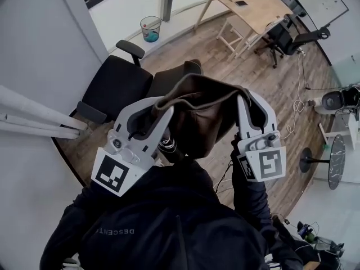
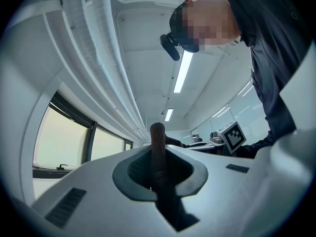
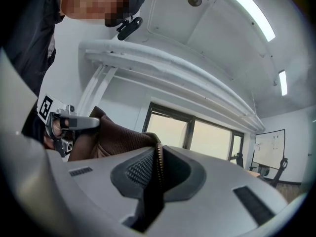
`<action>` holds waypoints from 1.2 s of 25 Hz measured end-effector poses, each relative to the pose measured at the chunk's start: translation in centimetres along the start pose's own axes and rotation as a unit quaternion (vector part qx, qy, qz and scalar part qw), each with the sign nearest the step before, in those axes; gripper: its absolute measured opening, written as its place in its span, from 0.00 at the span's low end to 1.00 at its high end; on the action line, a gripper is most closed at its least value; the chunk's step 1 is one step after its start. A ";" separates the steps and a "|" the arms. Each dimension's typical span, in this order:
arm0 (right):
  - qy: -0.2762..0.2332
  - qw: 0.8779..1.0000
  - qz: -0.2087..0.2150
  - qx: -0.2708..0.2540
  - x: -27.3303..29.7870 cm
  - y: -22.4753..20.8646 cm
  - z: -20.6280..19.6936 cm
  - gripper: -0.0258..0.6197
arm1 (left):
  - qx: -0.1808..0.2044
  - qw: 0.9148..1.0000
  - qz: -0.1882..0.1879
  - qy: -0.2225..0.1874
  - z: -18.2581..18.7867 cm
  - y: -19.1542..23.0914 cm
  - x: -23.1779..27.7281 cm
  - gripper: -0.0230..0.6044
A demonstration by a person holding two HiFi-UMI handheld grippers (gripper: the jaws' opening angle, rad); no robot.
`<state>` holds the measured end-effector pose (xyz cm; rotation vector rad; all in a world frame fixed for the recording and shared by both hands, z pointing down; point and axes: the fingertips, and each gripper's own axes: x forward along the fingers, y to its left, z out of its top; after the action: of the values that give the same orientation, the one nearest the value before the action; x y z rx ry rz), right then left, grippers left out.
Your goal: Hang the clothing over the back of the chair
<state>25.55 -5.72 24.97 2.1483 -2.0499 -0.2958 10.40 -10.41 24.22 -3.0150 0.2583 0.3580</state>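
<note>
Inventory, largest item first.

1. Wooden floor (image 1: 270, 89): spread well below both claws.
2. Table (image 1: 247, 4), light wood: stood far beyond the right claw, near the window wall.
3. Chair (image 1: 115, 83), black, with armrests: placed beyond and below the left claw. Its backrest is turned toward the claws and is seen just past the clothing. Whether the two touch cannot be told.
4. Clothing (image 1: 199, 114), dark brown: stretched between the two claws and held up in the air, with the bulk sagging below them. A zip edge is seen in the right gripper view.
5. Left claw (image 1: 156, 107): closed on a fold of the clothing, which is pinched upright between the pads (image 2: 158, 154).
6. Right claw (image 1: 249, 101): closed on the zip edge of the clothing (image 3: 158, 167), level with the left claw and to its right.
7. Waste bin (image 1: 151, 28), clear: set by the wall, far beyond the left claw, past the chair.
</note>
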 end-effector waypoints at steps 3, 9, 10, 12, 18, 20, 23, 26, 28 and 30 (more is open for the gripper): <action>-0.007 0.999 0.031 -0.016 3.1 0.1 1.0 0.11 | 0.010 1.000 0.030 -0.001 0.5 2.7 0.1 0.11; -0.005 0.992 0.128 -0.018 11.0 1.2 -1.1 0.11 | 0.033 0.992 0.125 0.000 -0.8 9.1 -0.1 0.11; -0.005 0.989 0.144 -0.014 12.2 1.4 -1.5 0.11 | 0.037 0.989 0.141 0.004 -1.2 10.0 -0.2 0.11; -0.003 0.984 0.175 -0.008 14.4 1.9 -2.3 0.11 | 0.041 0.984 0.172 0.018 -2.1 11.6 -0.3 0.11; 0.013 0.971 0.240 0.003 19.9 3.3 -5.1 0.11 | 0.054 0.967 0.242 0.061 -5.0 15.2 -0.8 0.11; 0.022 0.967 0.254 0.004 21.3 4.0 -6.2 0.11 | 0.051 0.962 0.261 0.071 -6.1 16.4 -1.2 0.11; 0.036 0.961 0.275 0.004 23.1 5.3 -7.8 0.12 | 0.046 0.955 0.282 0.084 -7.7 17.9 -2.0 0.12; 0.052 0.956 0.289 0.011 24.4 5.8 -9.5 0.13 | 0.043 0.949 0.298 0.096 -9.2 18.8 -2.2 0.12; 0.064 0.953 0.295 0.014 25.2 6.1 -10.4 0.13 | 0.042 0.946 0.304 0.106 -10.1 19.5 -2.3 0.12; 0.075 0.952 0.298 0.015 25.9 6.5 -11.1 0.14 | 0.040 0.944 0.309 0.114 -10.9 20.2 -2.5 0.12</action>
<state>23.13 -32.15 36.43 1.4041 -2.4807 -0.0194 6.81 -31.11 33.91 -2.8161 1.2121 0.0299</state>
